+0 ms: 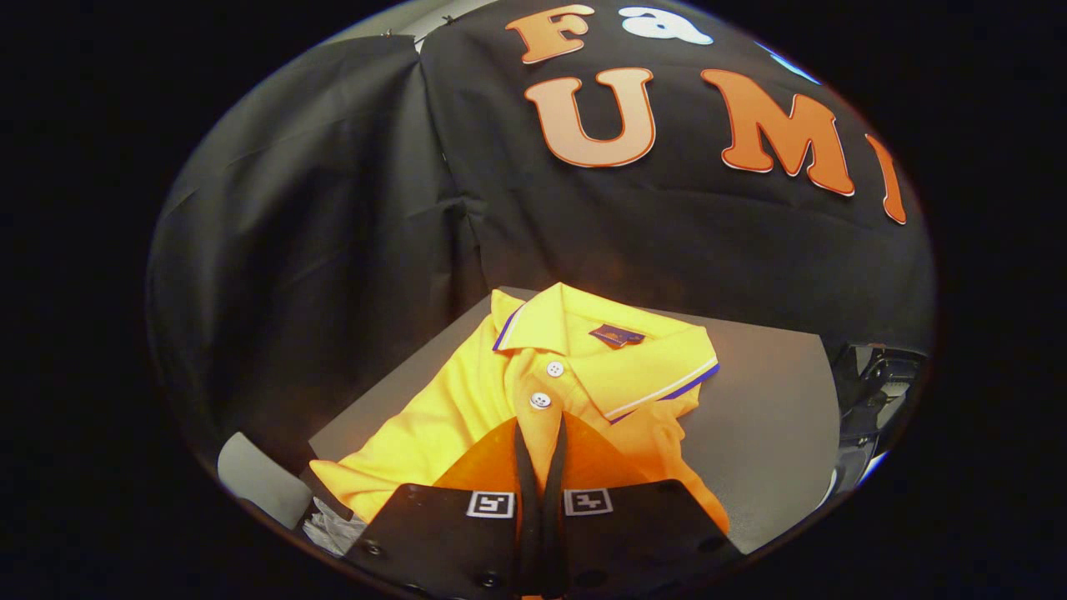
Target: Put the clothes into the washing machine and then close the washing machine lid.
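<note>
Gripper: the gripper [540, 421] points forward and slightly down over the shirt, its two fingers drawn almost together with only a thin slit between them.
Grip: a narrow strip of yellow cloth shows in that slit, along the button placket; I cannot tell whether both fingers truly press on it.
Fingertips: the fingertips [522, 433] sit just below the lower white button [540, 400].
Polo shirt: a yellow polo shirt [433, 417] lies folded on a grey tabletop [767, 417], collar [617, 367] away from the gripper, a dark neck label [617, 335] showing inside it.
Collar trim: white and blue stripes run along the collar edge.
Buttons: a second white button [555, 367] sits above the first, nearer the collar.
Washing machine: a dark, glossy object [875, 392] stands past the table's right side; too distorted to identify.
Backdrop: black cloth wall [333, 250] hangs behind the table.
</note>
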Demonstrator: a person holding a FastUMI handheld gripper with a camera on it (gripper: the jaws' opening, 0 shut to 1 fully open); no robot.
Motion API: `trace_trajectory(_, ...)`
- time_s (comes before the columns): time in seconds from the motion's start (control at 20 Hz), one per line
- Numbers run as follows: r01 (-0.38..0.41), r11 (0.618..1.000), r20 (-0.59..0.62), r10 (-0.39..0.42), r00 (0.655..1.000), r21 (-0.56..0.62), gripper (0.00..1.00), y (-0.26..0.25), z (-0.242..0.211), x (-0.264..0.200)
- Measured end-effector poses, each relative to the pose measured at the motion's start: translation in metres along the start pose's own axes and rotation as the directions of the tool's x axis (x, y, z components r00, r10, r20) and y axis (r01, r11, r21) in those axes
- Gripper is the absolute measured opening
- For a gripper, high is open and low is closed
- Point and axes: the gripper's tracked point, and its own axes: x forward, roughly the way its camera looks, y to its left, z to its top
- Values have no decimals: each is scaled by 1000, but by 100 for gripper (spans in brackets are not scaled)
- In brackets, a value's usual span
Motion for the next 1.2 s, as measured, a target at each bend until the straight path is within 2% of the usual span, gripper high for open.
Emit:
trace_trajectory(0.2, -20, 999, 134, 23, 991, -24, 8, 8, 28, -17)
trace_trajectory(0.3, -48, 998, 229, 57, 972, -45, 8, 19, 47, -32)
trace_trajectory(0.35, -37, 998, 263, 51, 963, -57, 8, 22, 52, -38)
trace_trajectory(0.6, -32, 998, 374, 53, 926, -62, 8, 35, 82, -80)
trace_trajectory(0.9, 48, 998, 460, -22, 887, -44, 8, 49, 86, -135)
trace_trajectory(1.2, 94, 996, 523, -73, 849, -13, 8, 23, 93, -190)
